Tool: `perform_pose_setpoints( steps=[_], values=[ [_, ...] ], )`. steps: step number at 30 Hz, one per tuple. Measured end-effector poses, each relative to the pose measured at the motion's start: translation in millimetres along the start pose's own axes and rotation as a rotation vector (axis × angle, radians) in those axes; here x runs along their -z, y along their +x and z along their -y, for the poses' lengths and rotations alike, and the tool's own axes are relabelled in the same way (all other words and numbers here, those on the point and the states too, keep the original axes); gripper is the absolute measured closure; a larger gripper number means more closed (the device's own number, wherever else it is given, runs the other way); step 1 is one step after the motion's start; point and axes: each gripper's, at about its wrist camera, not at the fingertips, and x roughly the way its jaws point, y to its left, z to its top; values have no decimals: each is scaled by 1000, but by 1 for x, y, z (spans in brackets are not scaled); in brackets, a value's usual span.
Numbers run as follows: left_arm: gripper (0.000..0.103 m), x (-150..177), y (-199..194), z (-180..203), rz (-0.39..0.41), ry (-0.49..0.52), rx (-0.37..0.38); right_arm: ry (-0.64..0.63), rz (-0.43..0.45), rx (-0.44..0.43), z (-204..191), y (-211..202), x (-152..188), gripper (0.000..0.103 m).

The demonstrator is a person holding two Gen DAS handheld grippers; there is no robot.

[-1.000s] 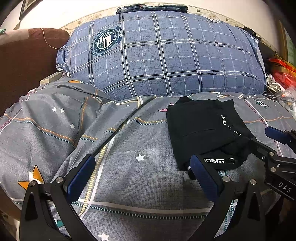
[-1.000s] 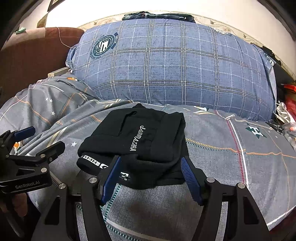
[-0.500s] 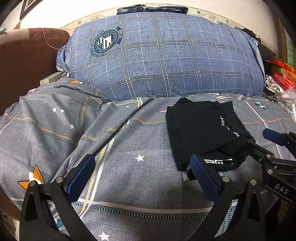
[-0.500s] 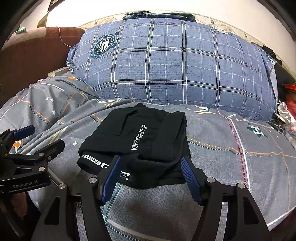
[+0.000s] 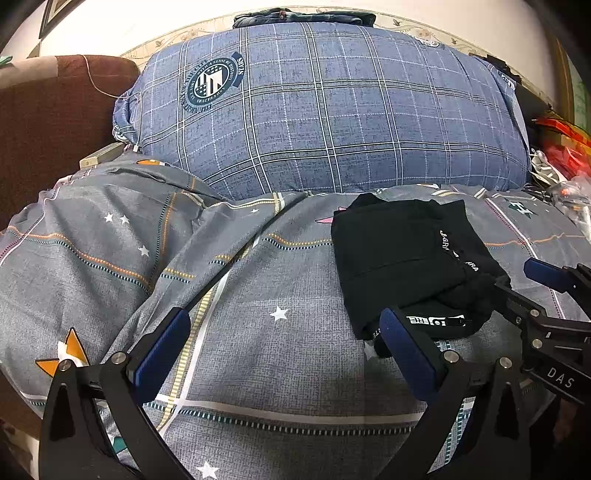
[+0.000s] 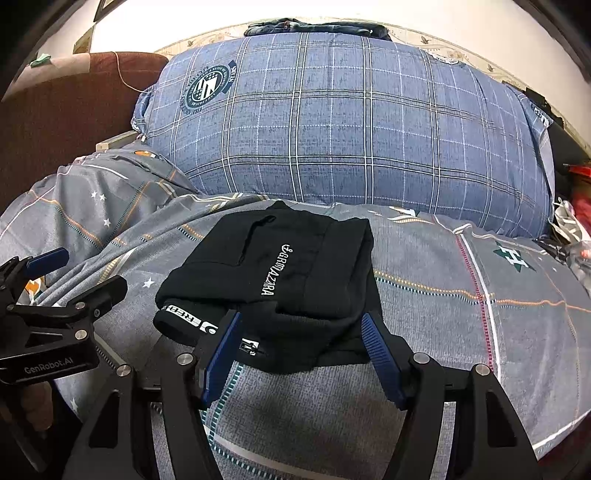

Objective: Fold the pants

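Observation:
The black pants point(image 5: 402, 258) lie folded into a compact bundle on the grey star-print bedspread point(image 5: 258, 332), white lettering on top. They also show in the right wrist view point(image 6: 288, 280). My left gripper point(image 5: 284, 336) is open and empty, to the left of the bundle, its right finger by the bundle's near corner. My right gripper point(image 6: 301, 334) is open, its jaws on either side of the bundle's near edge, not closed on it. Each gripper shows in the other's view: the right one point(image 5: 524, 291), the left one point(image 6: 70, 275).
A large blue plaid pillow point(image 5: 325, 110) stands behind the pants, with folded denim point(image 5: 303, 16) on top of it. A brown sofa arm point(image 5: 48, 122) is at left. Red and white clutter point(image 5: 561, 155) lies at the right edge.
Almost nothing differs. Both grippers stay open by the bundle; the views have shifted only slightly.

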Motion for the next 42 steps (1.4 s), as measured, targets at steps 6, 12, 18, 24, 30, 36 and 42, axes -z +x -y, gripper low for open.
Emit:
perform_pose_setpoints(
  steps=[6, 12, 18, 24, 30, 36, 42],
  values=[
    [0, 0, 0, 0, -3, 0, 1, -1, -7, -3, 1, 1, 1, 35],
    [0, 1, 0, 0, -2, 0, -1, -2, -7, -3, 1, 1, 1, 35],
    [0, 1, 1, 0, -4, -2, 3, -2, -7, -3, 1, 1, 1, 35],
    [0, 1, 1, 2, -5, 4, 1, 0, -10, -4, 0, 1, 1, 35],
    [0, 1, 1, 2, -10, 5, 3, -2, -11, -5, -1, 0, 2, 34],
    [0, 2, 2, 3, -12, 10, 3, 3, -15, -9, -1, 1, 2, 35],
    [0, 2, 3, 4, -16, 16, 5, 2, -19, -13, 1, 3, 2, 34]
  ],
)
